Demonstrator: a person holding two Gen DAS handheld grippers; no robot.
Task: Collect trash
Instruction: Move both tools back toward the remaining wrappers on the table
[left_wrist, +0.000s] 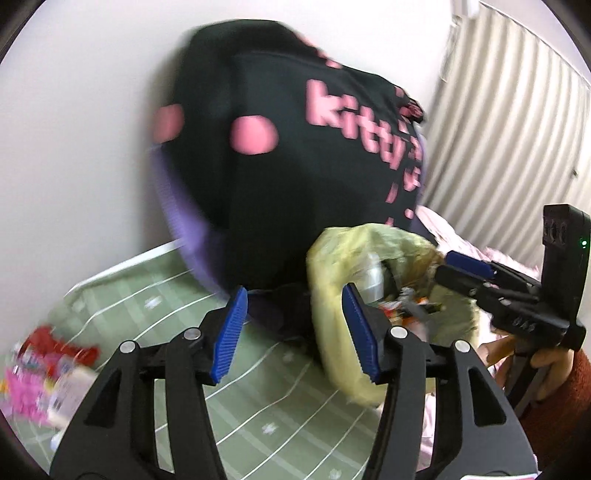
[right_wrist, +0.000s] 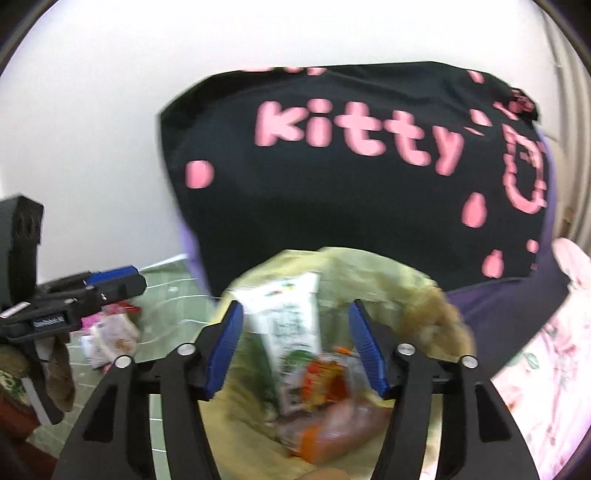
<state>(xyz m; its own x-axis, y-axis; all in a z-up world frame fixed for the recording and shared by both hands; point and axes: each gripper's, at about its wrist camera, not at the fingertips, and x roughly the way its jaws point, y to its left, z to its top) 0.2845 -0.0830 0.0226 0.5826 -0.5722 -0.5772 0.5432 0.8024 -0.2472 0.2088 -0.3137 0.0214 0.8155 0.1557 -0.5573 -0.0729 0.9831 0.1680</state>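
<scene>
A yellow plastic bag (left_wrist: 332, 258) (right_wrist: 424, 295) stands open on the green mat, holding several wrappers. Among them are a white packet (right_wrist: 291, 325) and an orange one (right_wrist: 325, 373). My right gripper (right_wrist: 295, 310) hovers over the bag's mouth, open; the white packet shows between the fingers but the pads do not press it. It also appears at the right (left_wrist: 447, 264) of the left wrist view. My left gripper (left_wrist: 295, 295) (right_wrist: 110, 280) is open and empty beside the bag's left rim. More loose wrappers (left_wrist: 44, 373) (right_wrist: 110, 332) lie on the mat to the left.
A big black cushion with pink "kitty" lettering (left_wrist: 295, 166) (right_wrist: 351, 166) leans on the white wall right behind the bag. The green mat (left_wrist: 277, 406) covers the floor. Pink floral cloth (right_wrist: 546, 350) lies at the right, and a ribbed curtain (left_wrist: 509, 129) hangs at the far right.
</scene>
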